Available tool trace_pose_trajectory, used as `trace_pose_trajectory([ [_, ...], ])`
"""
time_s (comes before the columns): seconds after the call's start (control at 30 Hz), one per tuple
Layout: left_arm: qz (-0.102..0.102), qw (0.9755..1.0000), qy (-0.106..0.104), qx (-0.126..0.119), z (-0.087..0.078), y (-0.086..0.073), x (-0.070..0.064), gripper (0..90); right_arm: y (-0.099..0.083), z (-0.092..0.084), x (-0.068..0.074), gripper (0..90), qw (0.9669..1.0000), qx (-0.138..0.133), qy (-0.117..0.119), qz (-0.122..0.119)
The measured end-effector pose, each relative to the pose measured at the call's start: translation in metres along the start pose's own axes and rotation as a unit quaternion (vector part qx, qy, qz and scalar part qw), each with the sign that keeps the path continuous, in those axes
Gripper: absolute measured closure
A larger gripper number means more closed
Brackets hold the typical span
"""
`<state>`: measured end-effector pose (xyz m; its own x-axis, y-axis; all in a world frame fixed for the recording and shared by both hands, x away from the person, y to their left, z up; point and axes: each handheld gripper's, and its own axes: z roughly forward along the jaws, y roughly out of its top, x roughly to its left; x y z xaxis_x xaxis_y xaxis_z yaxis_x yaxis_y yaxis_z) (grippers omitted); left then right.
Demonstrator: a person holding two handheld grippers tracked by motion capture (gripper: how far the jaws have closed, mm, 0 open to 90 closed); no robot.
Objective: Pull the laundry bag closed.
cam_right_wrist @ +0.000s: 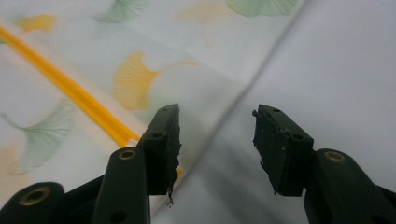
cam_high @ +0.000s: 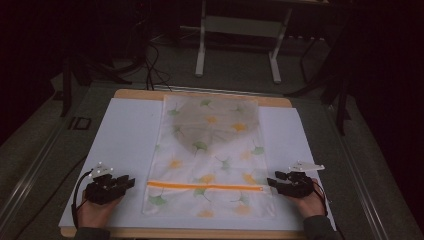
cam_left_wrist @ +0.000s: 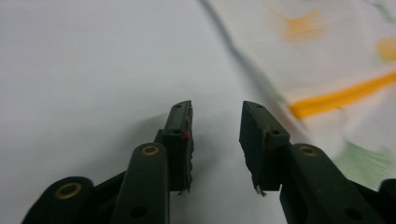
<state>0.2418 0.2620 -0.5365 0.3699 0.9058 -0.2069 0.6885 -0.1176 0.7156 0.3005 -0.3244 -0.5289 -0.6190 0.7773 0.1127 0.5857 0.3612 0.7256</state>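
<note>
One container is seen: a flat, translucent white mesh pouch printed with green and orange ginkgo leaves (cam_high: 212,155), laid lengthwise at the middle of the white sheet covering the wooden desk (cam_high: 125,140). Through its upper half a darker, rounded grey shape (cam_high: 215,125) is seen inside; what it is cannot be told. The pouch is crossed near its lower end by one orange zipper (cam_high: 205,187), which runs from the left edge to the right edge and appears closed.

At the left, the black left gripper (cam_high: 131,181) is held in one hand (cam_high: 97,207) resting on the white sheet, its tips pointed towards the left end of the zipper and kept just short of the pouch edge. In the left gripper view the jaws are seen apart, with bare white sheet between them, and the pouch edge and zipper end (cam_left_wrist: 341,97) lie just to their right.

At the right, the black right gripper (cam_high: 270,180) is held in the other hand (cam_high: 307,202), close beside the right end of the zipper. In the right gripper view its jaws are likewise parted, nothing being clamped; the left jaw lies over the pouch beside the zipper (cam_right_wrist: 84,100), the right jaw over the white sheet (cam_right_wrist: 345,70).

Two grippers, two hands, one pouch and one zipper are counted. No readable writing or label is made out.
</note>
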Motion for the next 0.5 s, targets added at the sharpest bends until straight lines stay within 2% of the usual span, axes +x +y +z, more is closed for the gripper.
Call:
trace_pose_trajectory([
  [0.1, -0.007, 0.9993, 0.033, -0.015, -0.001, -0.001, 0.003, 59.4, -0.002, 0.001, -0.001, 50.4, 0.9998, -0.006, -0.018, 0.006],
  [0.2, -0.01, 0.9969, 0.075, -0.023, -0.001, -0.001, 0.005, 53.9, -0.002, 0.001, -0.002, 49.8, 0.9992, -0.013, -0.038, 0.008],
  [0.27, -0.018, 0.9958, 0.085, -0.028, 0.001, -0.002, 0.01, 51.2, -0.003, 0.001, -0.001, 47.5, 0.9987, -0.018, -0.048, 0.009],
  [0.3, -0.021, 0.9947, 0.097, -0.027, 0.003, -0.003, 0.012, 49.9, -0.003, 0.001, -0.001, 46.1, 0.9986, -0.017, -0.049, 0.009],
  [0.37, -0.031, 0.9926, 0.116, -0.019, 0.006, -0.002, 0.016, 47.6, -0.005, 0.002, -0.001, 44.7, 0.9977, -0.013, -0.066, 0.01],
  [0.4, -0.037, 0.9922, 0.117, -0.023, 0.005, -0.002, 0.017, 47.5, -0.006, 0.002, -0.001, 44.4, 0.9972, -0.01, -0.074, 0.011],
  [0.5, -0.039, 0.988, 0.147, -0.028, 0.005, -0.002, 0.016, 43.7, -0.007, 0.0, -0.003, 44.8, 0.9952, -0.015, -0.096, 0.014],
])
